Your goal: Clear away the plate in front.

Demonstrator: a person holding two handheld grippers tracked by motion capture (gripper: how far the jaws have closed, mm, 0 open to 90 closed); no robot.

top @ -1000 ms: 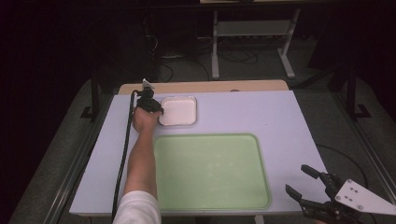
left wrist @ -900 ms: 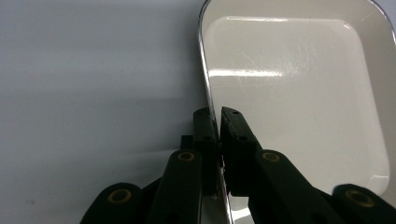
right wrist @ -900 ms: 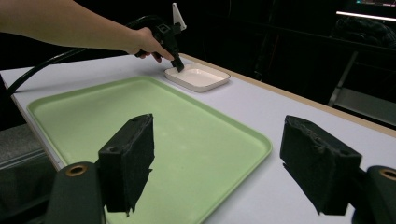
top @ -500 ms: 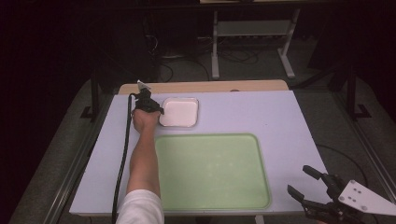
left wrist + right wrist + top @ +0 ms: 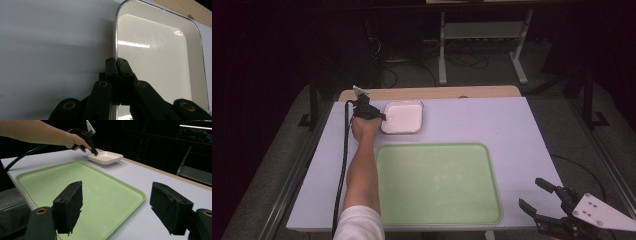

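One white dish sat at the far left of the table. One green tray lay near the front edge. Two grippers were there: one at the dish, one at the near right corner.

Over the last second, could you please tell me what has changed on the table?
The left claw has just been closing and is now shut on the near rim of the white dish, pinching its edge. The hand barely shifted. The dish itself, the green tray and the open right claw at the table's near right corner stayed as they were.
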